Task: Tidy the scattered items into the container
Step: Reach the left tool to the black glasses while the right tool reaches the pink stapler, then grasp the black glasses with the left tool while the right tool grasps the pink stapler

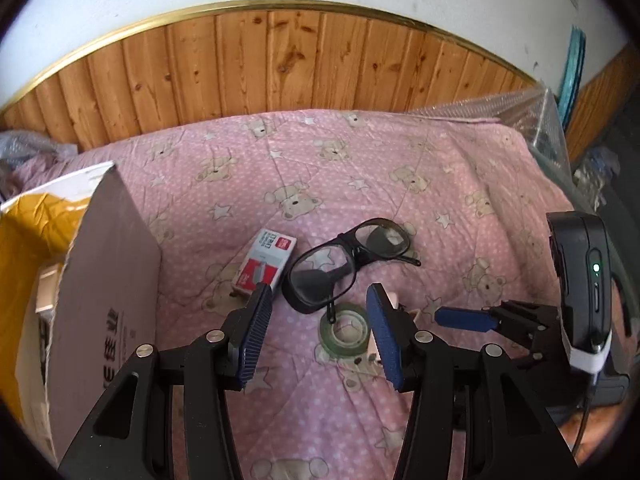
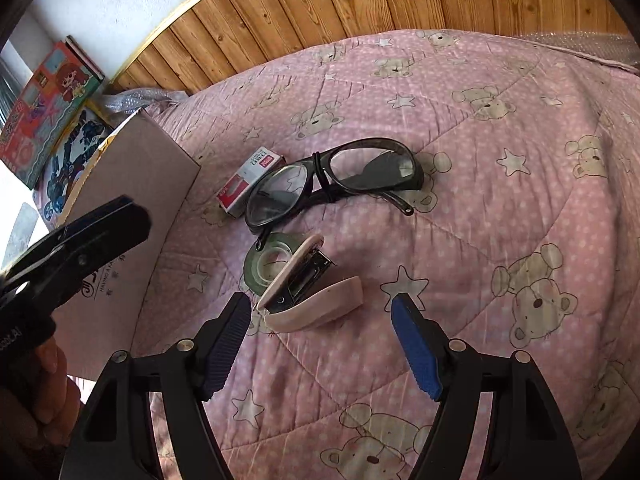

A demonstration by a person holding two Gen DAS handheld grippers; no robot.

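Pink stapler (image 2: 310, 298) lies just ahead of my right gripper (image 2: 322, 314), long axis across the spread jaws; left gripper (image 1: 320, 308), also spread and empty, hovers by tape roll (image 1: 346, 330).

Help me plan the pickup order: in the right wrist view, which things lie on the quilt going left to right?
Cardboard box → staple box → tape roll → stapler. The glasses span too wide to place.
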